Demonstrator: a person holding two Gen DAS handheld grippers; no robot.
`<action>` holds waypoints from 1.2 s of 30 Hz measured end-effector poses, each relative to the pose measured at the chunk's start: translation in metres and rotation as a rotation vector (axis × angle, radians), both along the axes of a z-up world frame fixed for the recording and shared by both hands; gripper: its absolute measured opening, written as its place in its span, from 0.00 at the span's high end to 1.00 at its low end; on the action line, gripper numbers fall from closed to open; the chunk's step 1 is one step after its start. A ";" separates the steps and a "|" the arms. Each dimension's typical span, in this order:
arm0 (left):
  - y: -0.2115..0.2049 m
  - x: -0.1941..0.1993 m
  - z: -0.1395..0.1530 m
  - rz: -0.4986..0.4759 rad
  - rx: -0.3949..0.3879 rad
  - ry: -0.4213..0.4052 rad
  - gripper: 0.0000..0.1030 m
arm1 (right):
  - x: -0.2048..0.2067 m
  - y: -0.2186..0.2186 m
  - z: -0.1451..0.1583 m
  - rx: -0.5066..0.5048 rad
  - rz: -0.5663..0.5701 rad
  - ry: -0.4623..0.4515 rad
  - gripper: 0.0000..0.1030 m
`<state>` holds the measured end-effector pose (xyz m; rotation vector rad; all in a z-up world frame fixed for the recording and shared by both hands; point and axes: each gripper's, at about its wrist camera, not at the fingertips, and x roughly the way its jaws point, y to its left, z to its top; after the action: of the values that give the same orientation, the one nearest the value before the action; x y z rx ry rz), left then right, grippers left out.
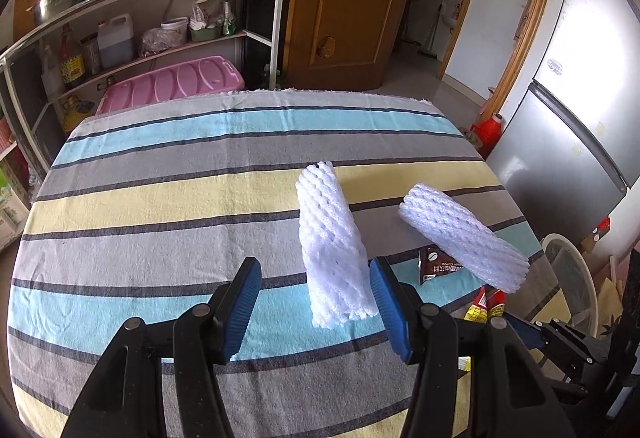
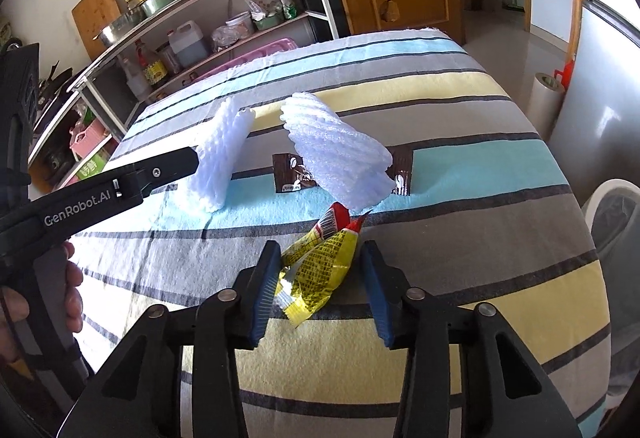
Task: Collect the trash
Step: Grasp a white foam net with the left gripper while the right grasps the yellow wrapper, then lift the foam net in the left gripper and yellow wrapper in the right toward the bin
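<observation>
Trash on the counter: I count two white foam net sleeves, one yellow-and-red snack wrapper [image 2: 316,270], and brown coffee sachets, at least one [image 2: 290,172], with a second brown piece [image 2: 402,174] showing from behind a sleeve.
Near sleeve: the first foam net sleeve [image 1: 334,250] sits between my left tool's pads, its far end pointing to 12 o'clock.
Far sleeve: the second foam net sleeve [image 1: 464,234] lies at about 2 o'clock from the first, well apart from it, partly over the brown sachet.
Left tool [image 1: 316,306]: jaws apart; the right pad looks to touch the sleeve, the left pad stands clear of it.
Right tool [image 2: 318,290]: jaws apart around the yellow wrapper; the left pad touches its crumpled end, the right pad stands off.
Step in hand: I judge both tools are set for a pick-up.
Next move: close each tool fully before lifting; both items are light and crushable.
Counter [image 1: 160,206]: covered with a striped cloth.
Bin: a white-rimmed bin [image 2: 612,214] stands off the counter at 3 o'clock.
</observation>
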<state>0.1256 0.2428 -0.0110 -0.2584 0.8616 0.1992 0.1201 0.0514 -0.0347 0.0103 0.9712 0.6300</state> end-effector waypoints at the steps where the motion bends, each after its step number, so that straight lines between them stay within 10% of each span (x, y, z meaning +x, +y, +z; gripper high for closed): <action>1: -0.001 0.003 -0.001 0.000 0.001 0.004 0.45 | 0.000 0.000 0.000 0.001 0.001 0.000 0.63; 17: -0.005 0.030 -0.023 -0.007 0.014 0.042 0.46 | -0.005 -0.003 0.000 -0.003 0.016 -0.027 0.67; 36: -0.005 0.027 -0.026 -0.012 0.021 0.050 0.71 | -0.005 -0.005 0.000 0.003 0.021 -0.029 0.67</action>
<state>0.1524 0.2381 -0.0374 -0.2298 0.9102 0.2043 0.1147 0.0468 -0.0349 -0.0062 0.9436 0.6489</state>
